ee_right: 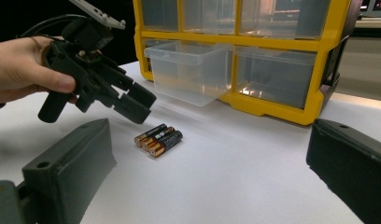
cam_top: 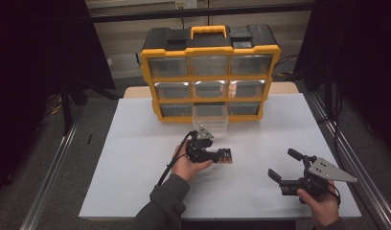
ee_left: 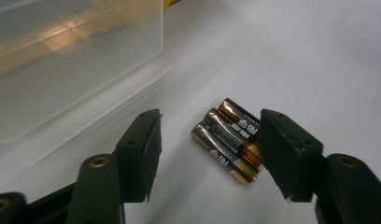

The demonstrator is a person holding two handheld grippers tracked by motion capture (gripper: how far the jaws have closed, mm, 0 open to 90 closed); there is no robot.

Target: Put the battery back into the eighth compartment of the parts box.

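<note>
Three black-and-gold batteries (ee_left: 230, 140) lie side by side on the white table (cam_top: 136, 167), just in front of a clear drawer (cam_top: 210, 117) pulled out of the bottom row of a yellow organizer (cam_top: 210, 49). My left gripper (cam_top: 218, 156) is low over the batteries (cam_top: 225, 156), its jaws standing on either side of them. In the left gripper view the right jaw is close against the pack, while the left jaw stands well clear with bare table between. My right gripper (cam_top: 281, 163) rests open at the table's near right, pointing toward the batteries (ee_right: 158, 137), with nothing between its jaws.
The organizer (ee_right: 272, 109) holds several clear drawers and stands at the table's far middle; the pulled-out drawer (ee_right: 191, 70) overhangs the table. Dark curtains flank both sides. White table surface stretches to the left and between the two grippers.
</note>
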